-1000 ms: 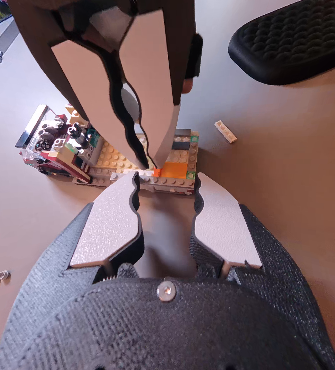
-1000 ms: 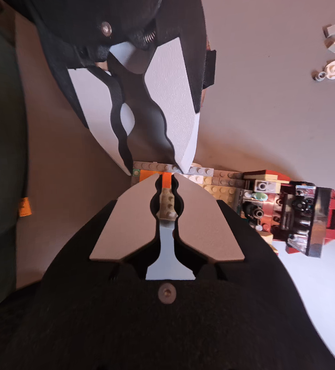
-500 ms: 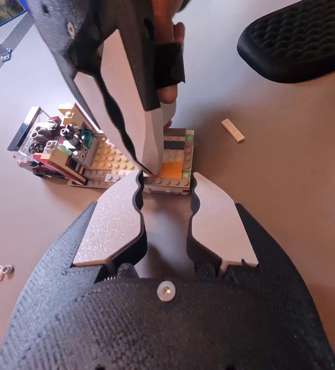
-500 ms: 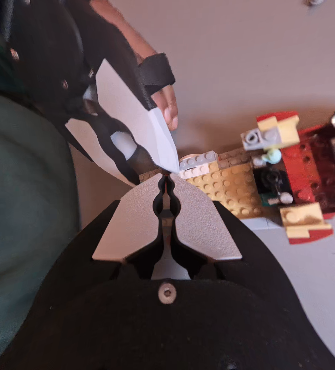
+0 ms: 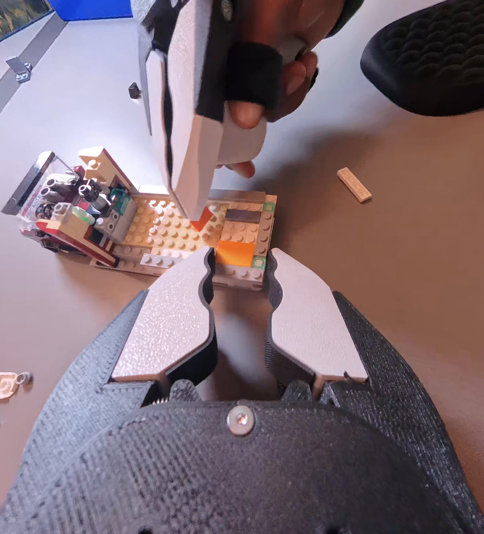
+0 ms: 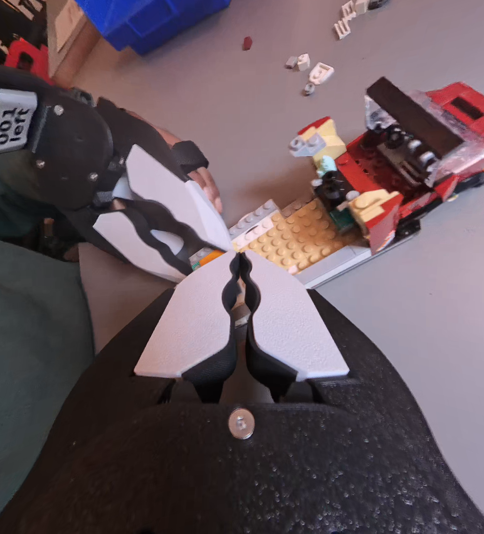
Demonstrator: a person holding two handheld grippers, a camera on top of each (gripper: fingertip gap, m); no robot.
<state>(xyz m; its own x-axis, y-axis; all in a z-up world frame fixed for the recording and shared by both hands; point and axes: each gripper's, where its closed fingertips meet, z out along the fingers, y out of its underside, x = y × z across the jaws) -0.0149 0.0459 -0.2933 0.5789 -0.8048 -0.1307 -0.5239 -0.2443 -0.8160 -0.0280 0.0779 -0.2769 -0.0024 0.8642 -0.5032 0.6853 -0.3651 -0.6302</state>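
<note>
A brick truck model lies on the table, with a dark red cab point(image 5: 70, 208) and a tan studded bed point(image 5: 162, 228). It also shows in the right wrist view point(image 6: 293, 237). My left gripper point(image 5: 242, 254) is open. Its fingertips straddle the near end corner of the model beside a smooth orange tile point(image 5: 235, 254). I cannot tell whether its pads press on the model. My right gripper point(image 6: 239, 254) is shut on a small orange-red piece point(image 5: 201, 221). It holds the piece just above the tan bed, as the left wrist view shows. The piece is hidden in the right wrist view.
A black padded seat point(image 5: 437, 57) is at the far right. A loose tan plate point(image 5: 353, 185) lies right of the model and small pale pieces point(image 5: 4, 387) lie left. A blue bin point(image 6: 148, 20) and more loose pieces point(image 6: 316, 69) lie beyond. A person's green garment point(image 6: 18, 346) is close by. Both grippers' tips are close together, under 4 cm apart.
My right gripper, shut on the orange-red piece, has moved from beside the orange tile to over the tan bed. My left gripper's jaws have narrowed and reached the model's end corner.
</note>
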